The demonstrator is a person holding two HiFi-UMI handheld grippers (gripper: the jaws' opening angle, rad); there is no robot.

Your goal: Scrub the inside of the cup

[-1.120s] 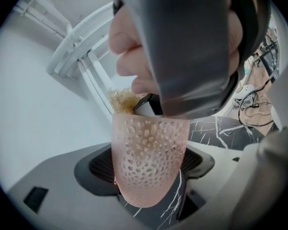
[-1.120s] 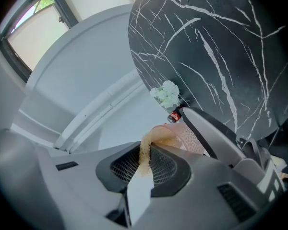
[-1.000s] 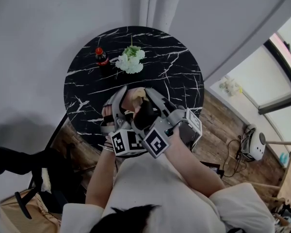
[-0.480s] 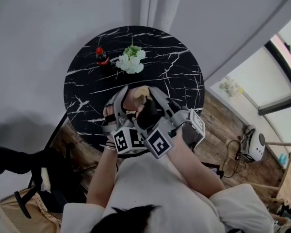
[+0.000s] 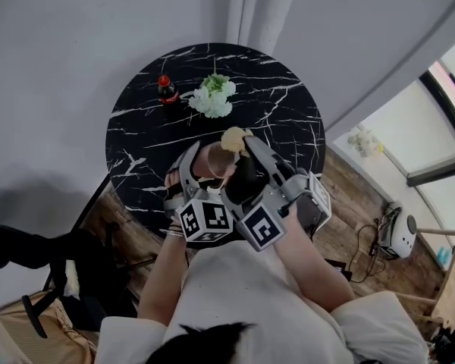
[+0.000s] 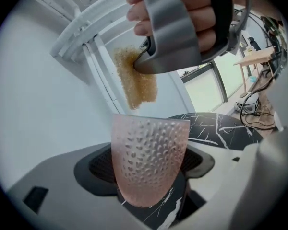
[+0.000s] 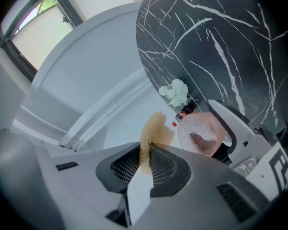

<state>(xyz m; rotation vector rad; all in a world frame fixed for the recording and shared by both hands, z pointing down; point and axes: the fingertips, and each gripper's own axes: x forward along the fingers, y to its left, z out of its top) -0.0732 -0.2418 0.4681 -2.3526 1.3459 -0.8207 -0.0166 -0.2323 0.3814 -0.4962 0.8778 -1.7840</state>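
Cup [image 6: 149,147], pink and dimpled, is clamped in your left tongs [image 6: 150,166], held up over the black marble tabletop [image 5: 284,108]. Your right tongs [image 7: 145,161] are pinched shut on a tan sponge [image 7: 153,127], which hangs just outside the cup's mouth, close to its rim.

No legible txt anywhere; bottle [image 5: 165,91] label too small to read.
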